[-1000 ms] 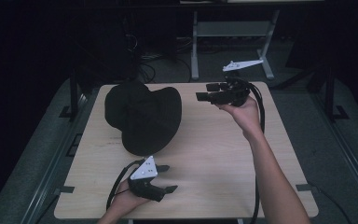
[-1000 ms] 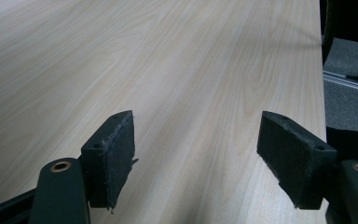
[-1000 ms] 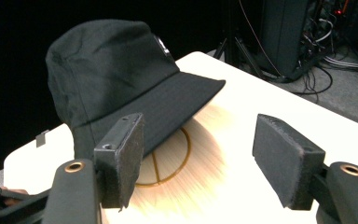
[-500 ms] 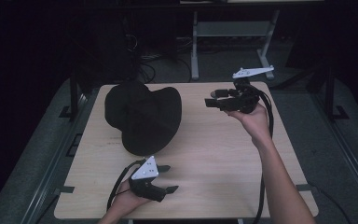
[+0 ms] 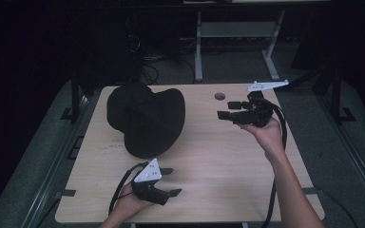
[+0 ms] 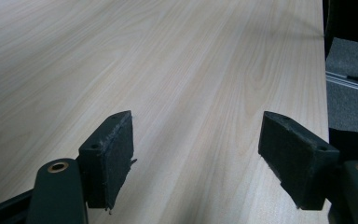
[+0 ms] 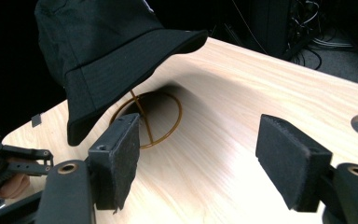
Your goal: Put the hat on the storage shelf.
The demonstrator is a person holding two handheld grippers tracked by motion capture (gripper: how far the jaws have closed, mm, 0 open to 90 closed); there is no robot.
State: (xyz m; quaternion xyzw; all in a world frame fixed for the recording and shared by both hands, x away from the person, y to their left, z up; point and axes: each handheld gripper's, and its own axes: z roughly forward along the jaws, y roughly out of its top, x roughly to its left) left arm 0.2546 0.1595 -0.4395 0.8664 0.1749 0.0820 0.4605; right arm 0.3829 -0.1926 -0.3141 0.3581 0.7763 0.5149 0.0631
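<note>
A black bucket hat (image 5: 145, 118) stands on the far left part of the wooden table (image 5: 218, 156). In the right gripper view the hat (image 7: 112, 51) rests raised on a thin brass wire stand (image 7: 161, 126) with a ring base. My right gripper (image 5: 225, 109) is held above the table to the right of the hat, pointing at it, open and holding nothing (image 7: 200, 154). My left gripper (image 5: 172, 181) lies low near the front edge, just in front of the hat, open over bare wood (image 6: 198, 154).
A round cable hole (image 5: 220, 96) sits in the table near the far edge, beside the right gripper. Behind the table stands a white metal frame (image 5: 237, 33) with cables on the floor. The table's right edge (image 6: 326, 70) drops to dark carpet.
My right gripper has drifted to the right and a little nearer, away from the hat, still open. The left gripper and the hat have not moved.
</note>
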